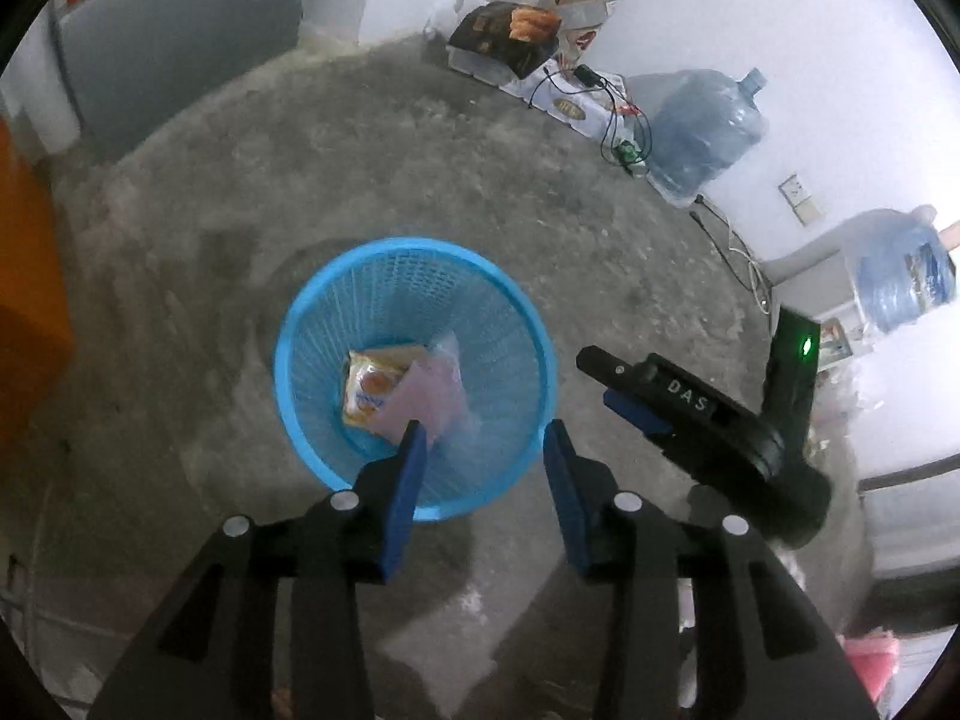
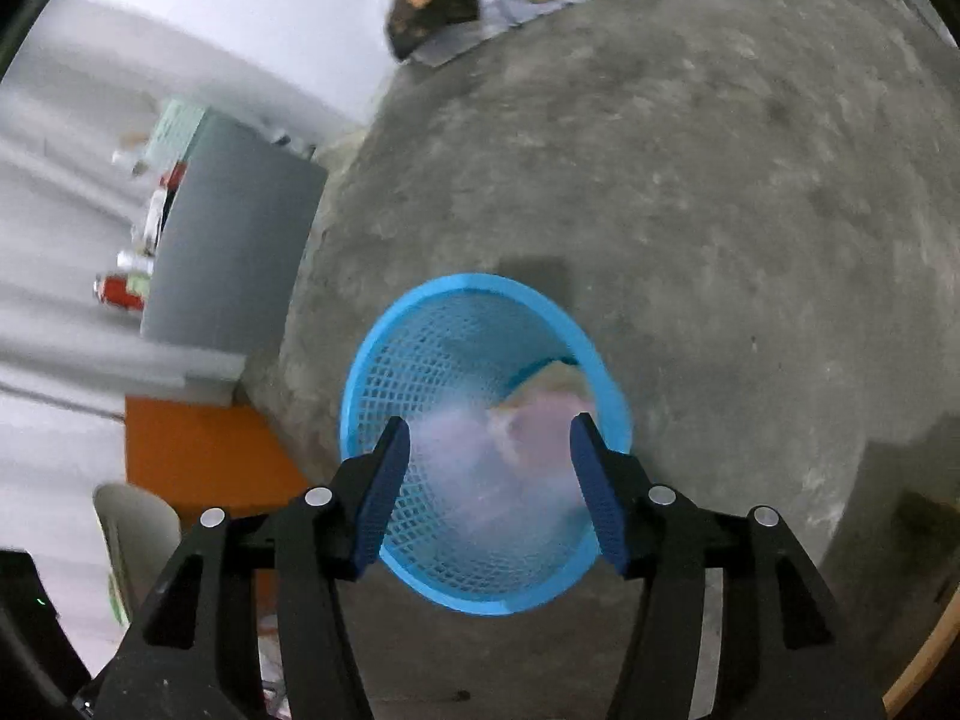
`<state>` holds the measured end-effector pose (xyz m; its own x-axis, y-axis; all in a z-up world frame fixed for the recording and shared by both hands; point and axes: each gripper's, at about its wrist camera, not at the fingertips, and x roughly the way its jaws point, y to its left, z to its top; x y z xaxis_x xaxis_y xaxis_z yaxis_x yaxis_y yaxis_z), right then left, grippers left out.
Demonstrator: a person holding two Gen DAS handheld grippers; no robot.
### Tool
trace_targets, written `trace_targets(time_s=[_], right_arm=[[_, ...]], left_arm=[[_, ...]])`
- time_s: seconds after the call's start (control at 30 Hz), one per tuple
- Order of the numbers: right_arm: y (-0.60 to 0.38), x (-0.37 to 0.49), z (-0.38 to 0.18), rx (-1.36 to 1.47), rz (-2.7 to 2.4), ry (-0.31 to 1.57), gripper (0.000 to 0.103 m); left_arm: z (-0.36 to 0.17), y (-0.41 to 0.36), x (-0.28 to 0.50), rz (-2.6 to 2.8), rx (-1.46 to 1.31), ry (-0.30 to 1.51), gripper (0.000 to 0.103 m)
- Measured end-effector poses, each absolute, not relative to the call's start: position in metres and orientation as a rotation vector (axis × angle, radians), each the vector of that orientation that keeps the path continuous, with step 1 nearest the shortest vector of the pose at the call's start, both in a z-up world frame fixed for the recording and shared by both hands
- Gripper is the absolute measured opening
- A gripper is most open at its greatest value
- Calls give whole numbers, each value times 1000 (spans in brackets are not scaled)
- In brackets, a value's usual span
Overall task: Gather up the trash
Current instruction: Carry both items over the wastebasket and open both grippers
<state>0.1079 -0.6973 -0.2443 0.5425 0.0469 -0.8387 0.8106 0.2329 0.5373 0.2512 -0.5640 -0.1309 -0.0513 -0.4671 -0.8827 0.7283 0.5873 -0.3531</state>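
Nearest in both wrist views are the black grippers with blue fingers. The left gripper point(image 1: 485, 435) is spread wide with nothing between its fingers, and the right gripper point(image 2: 491, 429) is wide apart too, also holding nothing. Both hang right over the blue basket point(image 1: 312, 324), which stands upright on the floor point(image 1: 180, 210). In the left view the right gripper point(image 1: 624, 384) shows just right of the basket rim.

The floor is rough grey concrete, mottled and dusty-looking. The basket is round plastic with a solid rim and mesh walls. Inside on the bottom lies a yellow snack wrapper point(image 1: 369, 387) with a pale pink plastic bag point(image 1: 429, 399) lying partly over it. In the right view the bag is a blurry pinkish smear, so not much detail there.

Further out to the left there's an orange block point(image 2: 198, 456) and a grey cabinet point(image 2: 234, 246) with cans on top. Along the far wall sit a dark box point(image 1: 504, 36), some tangled cables point(image 1: 612, 114), and two big blue water jugs point(image 1: 702, 126), all against plain white walls.
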Motion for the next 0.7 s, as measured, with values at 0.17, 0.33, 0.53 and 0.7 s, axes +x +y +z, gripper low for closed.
trace_targets(time_s=[0.17, 0.33, 0.53, 0.7], right_arm=[[-685, 88, -217, 1140, -651, 834, 57], [-662, 80, -169, 1008, -648, 754, 72], [-608, 93, -93, 695, -600, 686, 93], [-566, 113, -52, 530, -473, 665, 95]], left_arm=[[-109, -547, 251, -1008, 251, 1249, 41], [-54, -506, 241, -1071, 259, 1171, 45], [14, -428, 223, -1085, 280, 1041, 54], [69, -325, 225, -994, 188, 927, 57]])
